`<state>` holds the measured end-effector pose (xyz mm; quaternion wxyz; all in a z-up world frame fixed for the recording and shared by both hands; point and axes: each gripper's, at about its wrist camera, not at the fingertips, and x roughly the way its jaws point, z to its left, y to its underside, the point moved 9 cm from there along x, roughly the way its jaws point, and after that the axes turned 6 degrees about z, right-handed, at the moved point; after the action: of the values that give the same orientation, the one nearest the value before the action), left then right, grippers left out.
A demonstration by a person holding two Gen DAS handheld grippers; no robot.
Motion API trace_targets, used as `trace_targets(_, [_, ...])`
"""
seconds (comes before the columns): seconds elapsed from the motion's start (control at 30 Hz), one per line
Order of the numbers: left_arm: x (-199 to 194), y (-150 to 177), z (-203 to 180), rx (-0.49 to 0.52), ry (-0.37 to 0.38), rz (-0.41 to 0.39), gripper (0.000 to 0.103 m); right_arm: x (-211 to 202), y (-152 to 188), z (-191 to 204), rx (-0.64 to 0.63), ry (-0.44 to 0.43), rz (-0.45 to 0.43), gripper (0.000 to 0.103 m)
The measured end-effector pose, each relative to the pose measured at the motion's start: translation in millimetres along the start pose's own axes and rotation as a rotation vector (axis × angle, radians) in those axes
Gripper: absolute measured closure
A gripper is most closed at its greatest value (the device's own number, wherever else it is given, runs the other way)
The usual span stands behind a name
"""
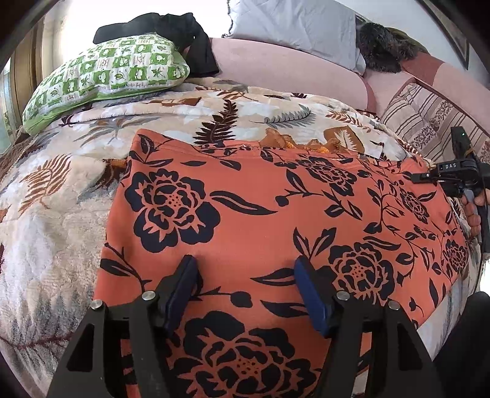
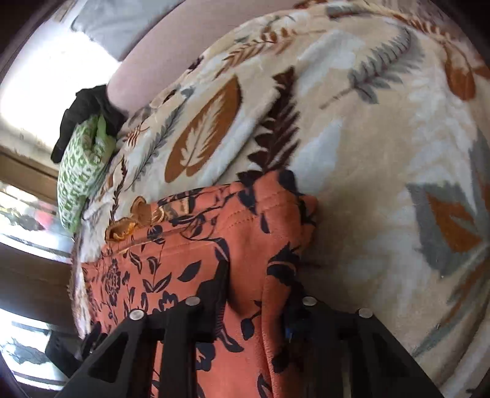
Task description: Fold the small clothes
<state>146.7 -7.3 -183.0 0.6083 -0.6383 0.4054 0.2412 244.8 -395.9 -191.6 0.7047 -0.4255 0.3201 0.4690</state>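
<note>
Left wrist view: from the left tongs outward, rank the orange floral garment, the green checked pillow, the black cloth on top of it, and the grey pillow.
1. Orange floral garment, directly under the left tongs.
2. Green checked pillow, far left on the leaf-print blanket.
3. Black cloth, draped over that pillow's back, and grey pillow, upper right against the backrest: too close to call.

right gripper fingers pinch orange floral garment | on leaf-print blanket | green pillow left
</note>
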Motion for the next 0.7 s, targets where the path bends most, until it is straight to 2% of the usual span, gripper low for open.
trace_targets(0.07, [1.1, -0.6, -0.4, 0.0, -0.004, -0.004, 0.035, -9.1, -8.8, -1.4, -0.011, 0.098, -0.085, 0.082])
trace_targets(0.1, [0.9, -0.8, -0.6, 0.001, -0.005, 0.0, 0.035, 0.2, -9.0, -15.8, 0.032, 0.145, -0.07, 0.082])
trace_targets(0.13, [-0.7, -1.0, -0.8, 0.0, -0.001, 0.011, 0.035, 14.9, -4.3, -29.2, 0.08, 0.152, -0.024, 0.077])
trace_targets(0.2, [-11.0, -0.7, 4.2, -0.035, 0.023, 0.036, 0.035, 8.7, -3.3, -29.9, 0.112, 0.116, -0.057, 0.069])
trace_targets(0.27, [-32.2, -0.1, 17.3, -0.125, 0.047, 0.016, 0.035, -14.8, -1.8, -20.2, 0.097, 0.14, -0.105, 0.02])
trace_targets(0.33, [-54.9, 4.6, 32.4, -0.205, 0.076, -0.016, 0.035, -49.2, 0.7, -8.2, 0.054, 0.202, -0.204, 0.02])
trace_targets(0.4, [-61.5, 15.4, 46.0, -0.253, 0.07, 0.0, 0.035, -77.2, 9.0, 14.9, 0.006, 0.151, -0.252, 0.02])
trace_targets(0.43, [-53.9, 25.2, 52.8, -0.259, 0.039, 0.052, 0.035, -86.0, 17.6, 28.9, -0.007, 0.104, -0.255, 0.02])
trace_targets(0.5, [-33.2, 46.9, 69.0, -0.256, -0.074, 0.167, 0.038, -90.6, 39.3, 61.8, -0.03, -0.027, -0.235, 0.02])
trace_targets(0.57, [-41.2, 44.7, 70.5, -0.286, -0.054, 0.14, 0.038, -81.1, 64.2, 85.0, -0.041, -0.148, -0.185, 0.016])
trace_targets(0.6, [-46.6, 41.8, 69.5, -0.3, -0.044, 0.136, 0.038, -68.8, 77.8, 88.6, -0.039, -0.17, -0.148, 0.016])
trace_targets(0.7, [-67.5, 21.2, 64.7, -0.257, -0.031, 0.06, 0.038, -20.3, 110.2, 79.3, -0.025, -0.114, -0.024, 0.016])
